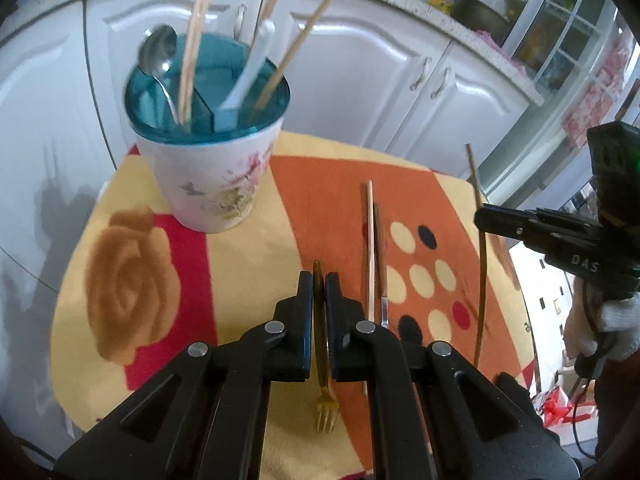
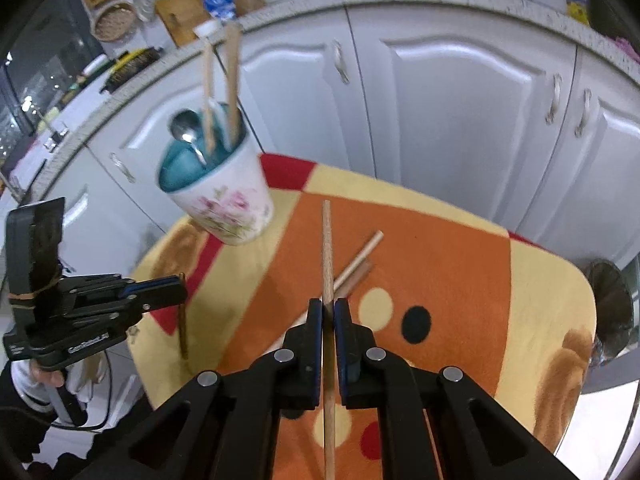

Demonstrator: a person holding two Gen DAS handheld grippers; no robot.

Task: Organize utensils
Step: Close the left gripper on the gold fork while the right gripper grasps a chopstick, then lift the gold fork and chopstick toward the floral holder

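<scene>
**Fork and chopstick both held, holder waiting at the back**

While both tools hang above the patterned cloth [image 1: 248, 264] that covers the desk, each one has a utensil pinched tight. The left gripper [image 1: 319, 292] has its fingers closed on the handle of a small golden fork [image 1: 320, 360], tines pointing back toward the camera and clear of the cloth. The right gripper [image 2: 328, 312] is clamped on a wooden chopstick [image 2: 327, 248], held partway along so a long stretch sticks out ahead.

Both pieces look light and stiff, so weight is no worry. The fork's thin, glossy handle seems likely to twist or slip in a narrow pinch; a hold nearer the middle would steady it. The chopstick is slim and round, and gripped off-centre it could pivot, so I'd expect it needs to go in tip first and fairly upright.

The floral utensil holder [image 1: 208, 184] with its teal divided insert stands at the far left of the cloth, already carrying a metal spoon [image 1: 158, 54], a white plastic spoon [image 1: 252, 68] and several chopsticks. It looks top-heavy enough to tip if knocked. Two more sticks [image 1: 374, 256] lie loose on the cloth near the fork.
</scene>
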